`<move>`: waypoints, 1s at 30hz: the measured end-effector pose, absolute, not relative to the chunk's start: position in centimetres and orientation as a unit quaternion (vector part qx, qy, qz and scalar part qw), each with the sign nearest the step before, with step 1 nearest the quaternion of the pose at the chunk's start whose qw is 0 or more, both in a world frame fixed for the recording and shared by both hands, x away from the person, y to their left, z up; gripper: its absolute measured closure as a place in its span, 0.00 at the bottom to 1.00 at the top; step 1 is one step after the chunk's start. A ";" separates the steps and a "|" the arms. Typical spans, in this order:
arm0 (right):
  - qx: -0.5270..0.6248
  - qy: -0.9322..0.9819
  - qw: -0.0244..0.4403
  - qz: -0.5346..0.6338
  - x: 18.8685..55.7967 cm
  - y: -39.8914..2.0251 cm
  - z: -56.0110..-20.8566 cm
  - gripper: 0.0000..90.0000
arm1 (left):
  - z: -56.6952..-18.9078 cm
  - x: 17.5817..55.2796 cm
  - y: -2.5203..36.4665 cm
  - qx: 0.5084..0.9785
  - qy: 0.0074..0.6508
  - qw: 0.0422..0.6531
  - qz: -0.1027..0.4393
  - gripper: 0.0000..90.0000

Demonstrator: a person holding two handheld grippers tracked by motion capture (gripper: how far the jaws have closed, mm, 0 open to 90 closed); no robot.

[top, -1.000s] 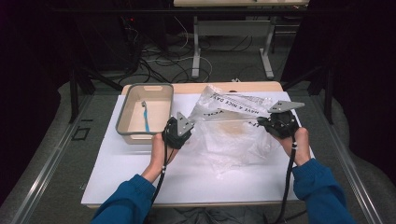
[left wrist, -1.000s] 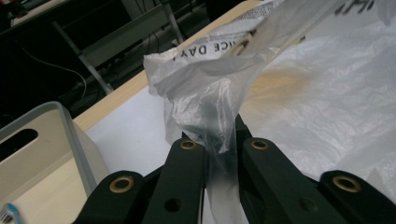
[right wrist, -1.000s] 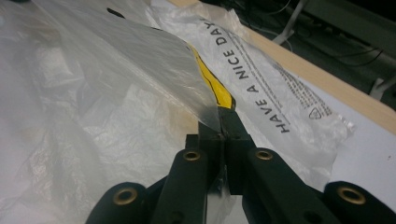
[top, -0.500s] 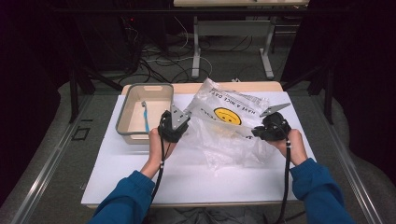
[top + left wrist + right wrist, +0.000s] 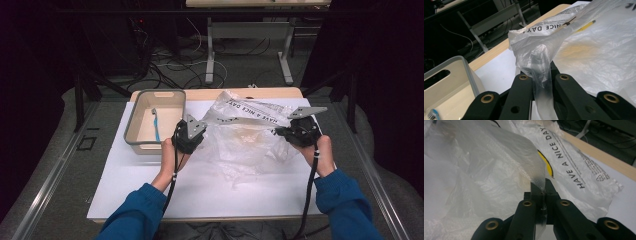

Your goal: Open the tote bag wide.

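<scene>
— What did the table look like from where you stood?

— A white sheet [image 5: 150,190] covered most of it, and a thin plastic bag [image 5: 250,140] printed with "HAVE A NICE DAY" lay crumpled across the middle, its far edge lifted. A grey bin [image 5: 131,134] sat just beside it on the person's left, with a small blue thing [image 5: 156,125] inside that I couldn't make out.

— And the grippers?

— The left gripper [image 5: 541,75] had its jaws pressed together on a gathered fold of the bag's edge. The right gripper [image 5: 541,192] was pinching the opposite edge the same way.

— Which step was that, then?

— Holding the bag up by two edges, I'd say, to spread or open it. The next move probably called for drawing both hands apart evenly, gently, so the film wouldn't tear or slip.
</scene>
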State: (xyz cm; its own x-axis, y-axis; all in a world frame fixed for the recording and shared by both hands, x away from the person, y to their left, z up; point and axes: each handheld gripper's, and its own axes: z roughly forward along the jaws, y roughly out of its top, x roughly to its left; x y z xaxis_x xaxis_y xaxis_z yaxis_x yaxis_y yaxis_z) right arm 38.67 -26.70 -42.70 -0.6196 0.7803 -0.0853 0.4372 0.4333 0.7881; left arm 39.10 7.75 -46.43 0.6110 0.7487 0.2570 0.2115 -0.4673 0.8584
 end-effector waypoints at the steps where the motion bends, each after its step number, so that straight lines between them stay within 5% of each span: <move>1: 0.371 0.813 0.231 0.384 38.5 -26.8 -42.5 1.00 | -46.5 39.1 7.7 0.794 0.301 0.419 0.322 0.97; 14: 0.363 0.804 0.250 0.400 37.7 -26.8 -41.4 1.00 | -47.0 39.3 7.6 0.794 0.299 0.419 0.322 0.94; 30: 0.370 0.836 0.209 0.347 38.6 -26.3 -43.3 0.98 | -47.0 39.3 7.9 0.792 0.299 0.425 0.321 0.98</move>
